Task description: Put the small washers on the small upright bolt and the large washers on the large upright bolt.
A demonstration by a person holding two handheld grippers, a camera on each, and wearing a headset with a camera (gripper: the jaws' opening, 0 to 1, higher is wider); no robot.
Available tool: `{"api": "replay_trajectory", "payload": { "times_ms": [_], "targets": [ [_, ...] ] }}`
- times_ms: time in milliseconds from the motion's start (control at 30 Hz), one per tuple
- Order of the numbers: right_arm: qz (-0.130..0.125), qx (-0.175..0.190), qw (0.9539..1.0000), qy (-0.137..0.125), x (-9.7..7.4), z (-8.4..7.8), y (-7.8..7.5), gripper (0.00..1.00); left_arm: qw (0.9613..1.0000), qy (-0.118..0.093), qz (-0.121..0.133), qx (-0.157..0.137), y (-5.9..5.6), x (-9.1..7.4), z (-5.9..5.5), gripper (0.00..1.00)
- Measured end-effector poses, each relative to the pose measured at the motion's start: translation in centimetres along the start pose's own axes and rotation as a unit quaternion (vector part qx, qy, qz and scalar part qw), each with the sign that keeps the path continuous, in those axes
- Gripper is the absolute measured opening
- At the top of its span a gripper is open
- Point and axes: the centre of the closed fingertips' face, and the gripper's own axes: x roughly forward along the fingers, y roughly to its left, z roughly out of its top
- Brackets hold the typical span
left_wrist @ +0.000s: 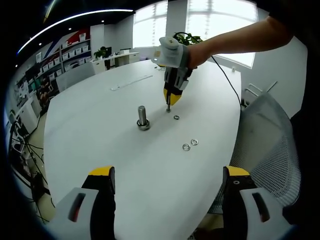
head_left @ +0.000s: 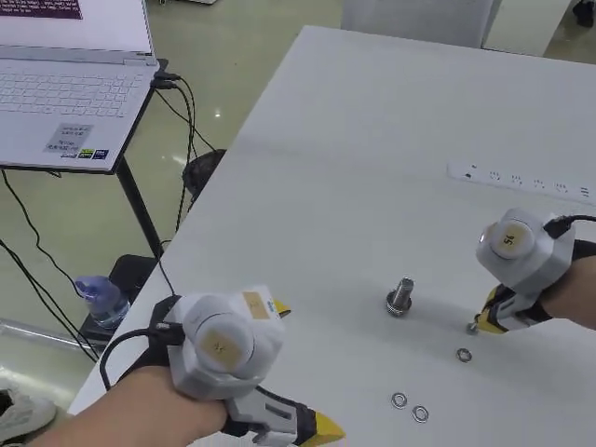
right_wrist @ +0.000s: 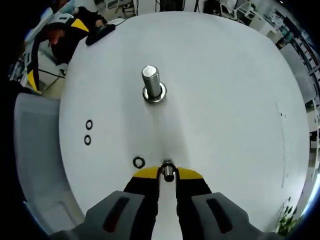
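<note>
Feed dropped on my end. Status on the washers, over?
Left tongs open, empty. Right tongs closed around small bolt. Three washers loose on table. Nothing blocking large bolt.

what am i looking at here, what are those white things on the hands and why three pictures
No robot here: a person holds a two-jaw gripper in each hand. The head view comes from a headset camera looking down at the white table. The two round pictures come from a camera riding on each gripper. The left gripper is open and holds nothing. The right gripper has its jaws closed about the top of the small bolt; whether a washer is pinched there, I cannot tell. On the table are the large bolt, three loose washers and a power strip. A laptop sits alongside.
</note>
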Motion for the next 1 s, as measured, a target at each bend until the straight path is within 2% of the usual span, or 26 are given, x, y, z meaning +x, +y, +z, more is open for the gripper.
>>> {"api": "replay_trajectory", "payload": {
  "times_ms": [533,1000],
  "targets": [
    [0.001,-0.01,0.9999,0.013,1.9,-0.5,0.1,0.12,0.9999,0.01,-0.008,-0.009,-0.2,-0.1,-1.1,0.85],
    [0.003,-0.015,0.9998,0.011,2.2,-0.2,0.3,0.13,0.9999,0.007,-0.012,-0.003,-0.4,0.0,-0.5,0.84]
  ]
}}
